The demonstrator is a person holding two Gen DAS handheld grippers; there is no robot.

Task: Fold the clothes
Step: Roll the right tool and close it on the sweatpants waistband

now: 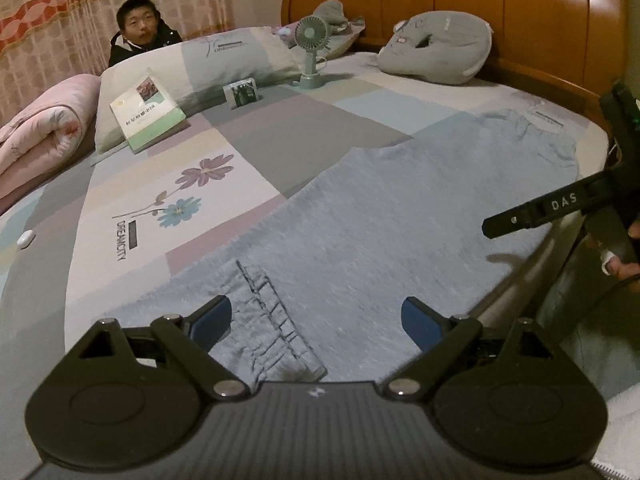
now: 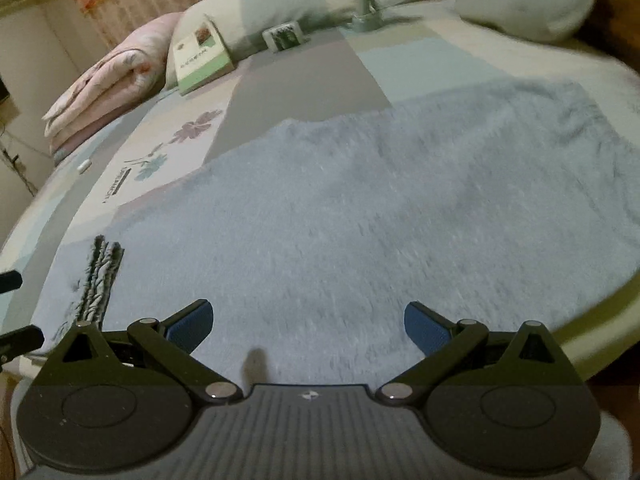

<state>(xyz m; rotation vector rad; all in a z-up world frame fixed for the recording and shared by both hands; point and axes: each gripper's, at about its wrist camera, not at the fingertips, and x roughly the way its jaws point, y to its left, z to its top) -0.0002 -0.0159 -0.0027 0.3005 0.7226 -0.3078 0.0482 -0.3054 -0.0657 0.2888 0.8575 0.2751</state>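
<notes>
A light blue garment [image 1: 380, 216] [image 2: 360, 216] lies flat across the near side of the bed, with a dark striped print [image 1: 272, 320] [image 2: 98, 280] at its near left end. My left gripper [image 1: 316, 320] hovers open above that printed end, nothing between its blue pads [image 1: 212, 316]. My right gripper [image 2: 308, 324] is open over the garment's near edge, its blue pads [image 2: 424, 326] spread wide. In the left wrist view the right gripper's black body [image 1: 560, 204] reaches in from the right above the garment, held by a hand [image 1: 622, 268].
A patchwork sheet [image 1: 168, 208] covers the bed. At the back stand a book [image 1: 148, 110], a small box [image 1: 240, 94], a green desk fan [image 1: 312, 52], pillows and a grey cushion [image 1: 436, 48]. A pink quilt [image 1: 44, 128] is rolled at left. A person [image 1: 140, 28] sits behind the bed.
</notes>
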